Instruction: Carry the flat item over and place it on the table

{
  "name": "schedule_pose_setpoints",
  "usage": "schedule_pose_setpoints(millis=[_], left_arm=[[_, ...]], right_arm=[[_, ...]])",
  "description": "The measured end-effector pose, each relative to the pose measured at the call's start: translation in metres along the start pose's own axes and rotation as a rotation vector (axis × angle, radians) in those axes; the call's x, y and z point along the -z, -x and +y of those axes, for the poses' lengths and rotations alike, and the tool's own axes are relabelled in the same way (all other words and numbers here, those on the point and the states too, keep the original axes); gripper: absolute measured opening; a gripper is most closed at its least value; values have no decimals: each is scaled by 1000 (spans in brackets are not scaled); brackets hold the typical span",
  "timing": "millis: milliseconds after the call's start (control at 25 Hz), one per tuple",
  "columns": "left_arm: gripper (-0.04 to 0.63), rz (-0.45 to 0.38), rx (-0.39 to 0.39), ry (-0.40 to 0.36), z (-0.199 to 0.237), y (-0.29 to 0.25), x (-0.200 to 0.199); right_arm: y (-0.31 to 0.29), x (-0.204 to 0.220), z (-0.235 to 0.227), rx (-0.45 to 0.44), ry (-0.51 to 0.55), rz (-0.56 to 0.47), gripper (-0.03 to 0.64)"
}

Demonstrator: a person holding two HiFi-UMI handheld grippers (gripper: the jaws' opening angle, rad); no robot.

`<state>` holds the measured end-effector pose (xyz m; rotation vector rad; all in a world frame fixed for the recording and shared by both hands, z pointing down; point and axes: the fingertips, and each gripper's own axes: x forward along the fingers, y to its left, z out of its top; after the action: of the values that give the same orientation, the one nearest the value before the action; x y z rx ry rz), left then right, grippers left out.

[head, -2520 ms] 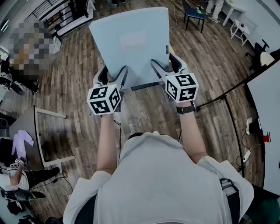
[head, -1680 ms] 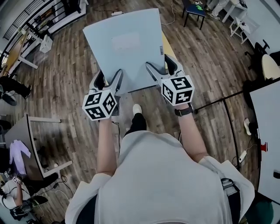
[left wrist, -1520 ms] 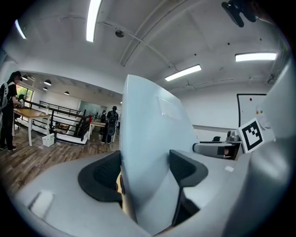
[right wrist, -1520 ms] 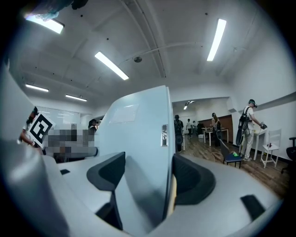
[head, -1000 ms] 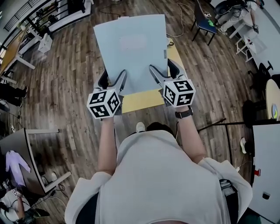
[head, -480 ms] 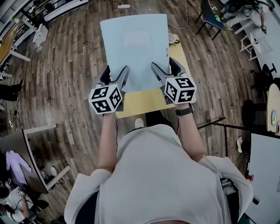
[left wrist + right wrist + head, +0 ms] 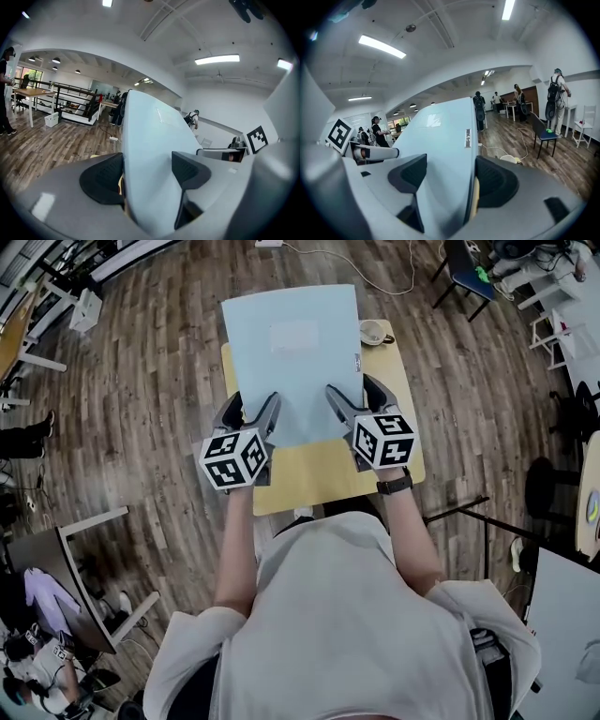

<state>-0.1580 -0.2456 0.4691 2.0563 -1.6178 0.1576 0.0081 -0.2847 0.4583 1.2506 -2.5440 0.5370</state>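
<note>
The left gripper (image 7: 251, 407) is clamped on the near left edge of the flat panel (image 7: 292, 362), one jaw above it and one below. The right gripper (image 7: 354, 395) grips the near right edge the same way. The pale blue panel reaches forward from both grippers. Under the jaws and the panel lies the small yellow table (image 7: 319, 474) – whether the panel touches it cannot be told. Ahead of the right gripper, just beside the panel's far right edge, a cup (image 7: 375, 332) sits on the table.

The flat board (image 7: 300, 390) hides much of the yellow table (image 7: 319, 474); its label (image 7: 295, 335) is unreadably small.
</note>
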Motion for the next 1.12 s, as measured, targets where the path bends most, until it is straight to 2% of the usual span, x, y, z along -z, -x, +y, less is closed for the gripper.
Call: schedule_pose_setpoints(millis=[520, 920, 1120], left_arm=[[328, 91, -69, 78, 37, -84, 21], [326, 199, -113, 106, 75, -122, 57], [325, 256, -126, 129, 87, -134, 90]], right_arm=[[-86, 22, -51, -29, -25, 104, 330], [-140, 65, -66, -56, -59, 204, 330], [-155, 97, -71, -58, -68, 265, 330]])
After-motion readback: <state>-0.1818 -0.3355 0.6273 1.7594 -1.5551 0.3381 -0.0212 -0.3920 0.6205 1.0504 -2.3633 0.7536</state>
